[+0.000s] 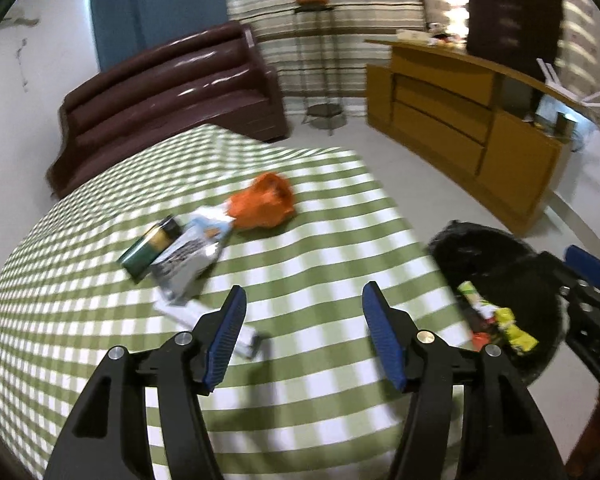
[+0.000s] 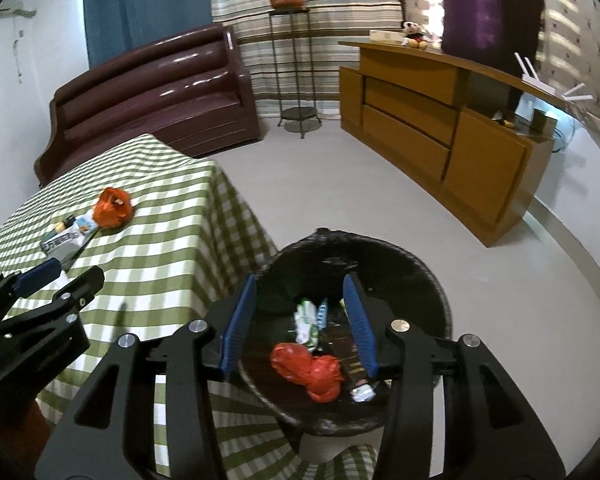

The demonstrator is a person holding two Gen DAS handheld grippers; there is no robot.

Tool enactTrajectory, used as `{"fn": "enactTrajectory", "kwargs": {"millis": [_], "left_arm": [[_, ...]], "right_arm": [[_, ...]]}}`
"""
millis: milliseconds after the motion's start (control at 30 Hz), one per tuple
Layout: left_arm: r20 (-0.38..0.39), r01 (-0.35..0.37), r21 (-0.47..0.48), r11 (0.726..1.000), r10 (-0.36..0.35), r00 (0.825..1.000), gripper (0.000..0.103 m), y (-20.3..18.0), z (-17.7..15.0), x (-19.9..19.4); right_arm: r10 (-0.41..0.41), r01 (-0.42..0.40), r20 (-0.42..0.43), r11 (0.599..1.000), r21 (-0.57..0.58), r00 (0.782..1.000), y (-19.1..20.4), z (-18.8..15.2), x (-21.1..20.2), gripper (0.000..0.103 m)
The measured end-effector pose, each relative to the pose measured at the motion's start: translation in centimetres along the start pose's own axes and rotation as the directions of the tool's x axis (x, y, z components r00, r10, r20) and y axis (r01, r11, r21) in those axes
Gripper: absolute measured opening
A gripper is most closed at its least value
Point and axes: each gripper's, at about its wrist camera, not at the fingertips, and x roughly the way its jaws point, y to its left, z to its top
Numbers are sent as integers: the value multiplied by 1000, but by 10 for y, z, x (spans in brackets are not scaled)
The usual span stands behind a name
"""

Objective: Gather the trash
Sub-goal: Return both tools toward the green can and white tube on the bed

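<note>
Left gripper point(image 1: 303, 312) over the green-checked counter point(image 1: 320, 216), fingers point(image 1: 228, 336) released, nothing between them. Trash on the counter at its 11 o'clock: crumpled orange bag point(image 1: 265, 205), a pale wrapper point(image 1: 192, 252) touching it, a dark green box point(image 1: 150, 250) just beside, a white piece point(image 1: 180, 314) nearest the fingers.

Right gripper point(image 2: 300, 320) above the black-lined bin point(image 2: 420, 280) on the floor beside the counter; fingers apart, empty. Inside the bin: red bag point(image 2: 308, 370), green-white wrappers point(image 2: 306, 322).
</note>
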Motion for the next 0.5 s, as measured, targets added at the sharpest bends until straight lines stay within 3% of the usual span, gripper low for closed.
{"fn": "enactTrajectory", "kwargs": {"millis": [133,500], "left_arm": [[-33,-45,-17,999,44,998,59,14,-3,9],[-100,-69,-50,996,63,993,59,43,-14,11]], "right_arm": [[18,-19,-5,1000,-10,1000,9,0,2,45],[41,-41,-14,999,-20,999,19,-1,2,45]]}}
